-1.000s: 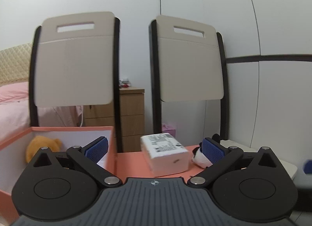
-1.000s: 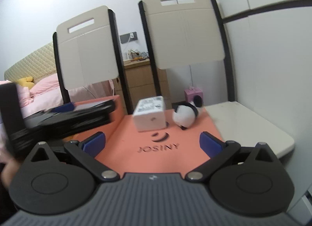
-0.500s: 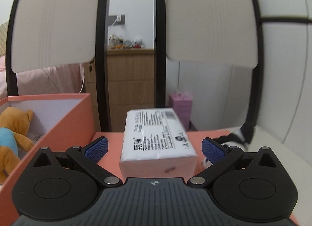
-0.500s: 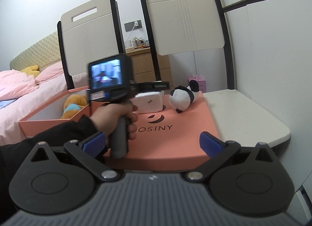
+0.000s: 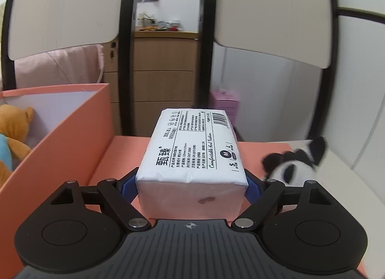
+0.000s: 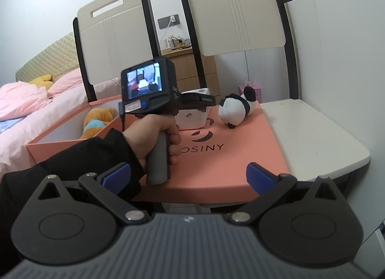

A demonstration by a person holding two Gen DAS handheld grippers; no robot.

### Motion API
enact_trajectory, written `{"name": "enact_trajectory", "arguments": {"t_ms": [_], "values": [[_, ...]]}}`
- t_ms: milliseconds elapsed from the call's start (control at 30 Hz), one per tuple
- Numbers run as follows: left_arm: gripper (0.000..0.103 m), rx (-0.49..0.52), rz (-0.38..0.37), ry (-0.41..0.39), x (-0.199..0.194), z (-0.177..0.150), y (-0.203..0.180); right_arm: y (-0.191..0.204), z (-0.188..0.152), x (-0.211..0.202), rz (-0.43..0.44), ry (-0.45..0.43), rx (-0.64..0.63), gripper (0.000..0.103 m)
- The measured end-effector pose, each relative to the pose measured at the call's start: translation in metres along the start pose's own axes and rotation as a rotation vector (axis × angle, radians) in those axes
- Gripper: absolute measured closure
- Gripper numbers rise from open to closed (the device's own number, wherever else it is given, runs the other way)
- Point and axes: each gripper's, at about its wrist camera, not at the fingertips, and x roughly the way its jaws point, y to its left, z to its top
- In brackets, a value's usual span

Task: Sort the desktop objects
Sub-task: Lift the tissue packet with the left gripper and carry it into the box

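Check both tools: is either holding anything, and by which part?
The left tool is closing on the tissue pack, pads at the two long sides of its near end. The right tool is open, holding nothing.

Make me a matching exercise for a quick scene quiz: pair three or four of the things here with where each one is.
Things:
1. tissue pack
2. panda plush
3. orange bear plush
4. right gripper

Places:
a. inside the open pink box
b. between the closing jaws of the left gripper
c. lying on the pink lid, free
d. back from the table edge, jaws empty

Pairs: 1-b, 2-c, 3-a, 4-d
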Motion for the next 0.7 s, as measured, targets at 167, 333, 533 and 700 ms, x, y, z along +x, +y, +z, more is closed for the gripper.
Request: {"name": "enact_trajectory", "arguments": {"t_ms": [167, 333, 533, 700], "values": [[0.017, -0.002, -0.053, -0.043, -0.03, 0.003, 0.013, 0.016, -0.001, 0.013, -0.011, 0.026, -0.035, 0.0], [0.017, -0.002, -0.156, -0.087, -0.081, 0.02, 0.039, 0.024, 0.001, 0.021, -0.03, 0.023, -0.039, 0.0], [0.016, 0.02, -0.205, -0.199, -0.143, 0.053, 0.088, 0.035, 0.005, 0.037, 0.034, 0.037, 0.008, 0.0], [0.016, 0.068, -0.129, -0.28, -0.157, 0.073, 0.132, 0.062, 0.004, 0.062, 0.101, 0.092, -0.019, 0.0]]}}
